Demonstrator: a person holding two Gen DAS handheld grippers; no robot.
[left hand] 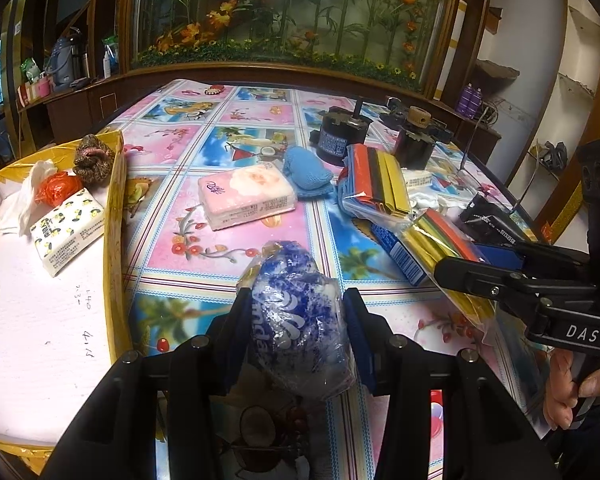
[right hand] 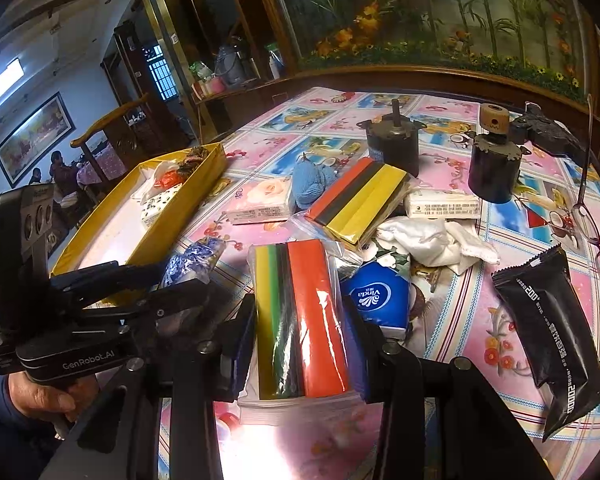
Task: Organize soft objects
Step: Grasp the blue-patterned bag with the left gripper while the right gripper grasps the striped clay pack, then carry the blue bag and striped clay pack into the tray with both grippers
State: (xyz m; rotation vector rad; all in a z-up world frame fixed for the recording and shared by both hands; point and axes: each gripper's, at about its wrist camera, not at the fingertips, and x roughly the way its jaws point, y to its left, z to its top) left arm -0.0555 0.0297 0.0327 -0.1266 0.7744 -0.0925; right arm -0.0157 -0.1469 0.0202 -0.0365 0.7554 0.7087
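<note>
My left gripper [left hand: 298,296] is shut on a crumpled blue-and-white plastic pack [left hand: 300,320], held just above the tablecloth beside the yellow tray [left hand: 114,216]. The tray's white floor holds a lemon-print tissue pack [left hand: 68,232], an orange bag [left hand: 58,188], white tissue and a brown scrunchie [left hand: 94,160]. My right gripper [right hand: 300,304] is shut on a clear bag of yellow, green, black and orange sheets [right hand: 304,312], lifted a little off the table. Loose on the table lie a pink tissue pack [left hand: 246,196], a blue knitted piece [left hand: 306,172] and a white cloth [right hand: 432,240].
A second bag of coloured sheets [right hand: 360,196], a blue Vinda tissue pack [right hand: 376,296], a white tissue pack [right hand: 440,204] and a black packet [right hand: 552,332] crowd the right side. Two black motors [right hand: 396,144] [right hand: 494,168] stand behind; glasses [right hand: 592,224] lie far right.
</note>
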